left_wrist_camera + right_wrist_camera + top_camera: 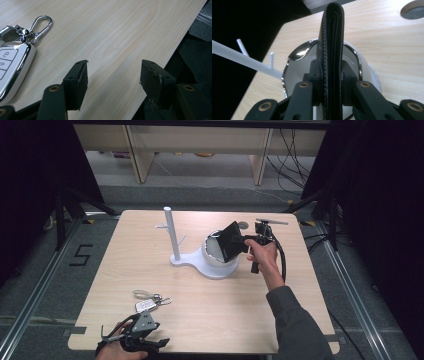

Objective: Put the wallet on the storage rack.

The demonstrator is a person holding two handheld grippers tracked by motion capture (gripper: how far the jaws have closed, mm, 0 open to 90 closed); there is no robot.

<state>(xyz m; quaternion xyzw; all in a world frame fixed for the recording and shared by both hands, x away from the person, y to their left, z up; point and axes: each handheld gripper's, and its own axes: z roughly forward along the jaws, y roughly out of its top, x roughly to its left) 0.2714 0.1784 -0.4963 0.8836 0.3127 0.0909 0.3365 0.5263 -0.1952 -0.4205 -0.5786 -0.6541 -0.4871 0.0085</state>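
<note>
- Wood-grain tabletop [215, 320] is sitting among dark curtains, with shelf legs and cables lying beyond its far edge.
- Right gripper [246, 241] is clamping a black wallet [231, 241] on edge, jaws pressing both faces, and holding it just over the bowl [214, 254] toward the far right of the tabletop.
- Stitched leather is looking light, slightly soft and a bit slick; pinching across the folded thickness near one end, as now, is seeming the soundest hold.
- Bowl is standing on the white stand's [172, 240] base, and its inside is looking empty as far as I can tell.
- Left gripper [150, 340] is resting at the near left edge, jaws standing apart and holding nothing.
- Key fob [11, 67] with its carabiner [41, 23] is lying just beside it.
</note>
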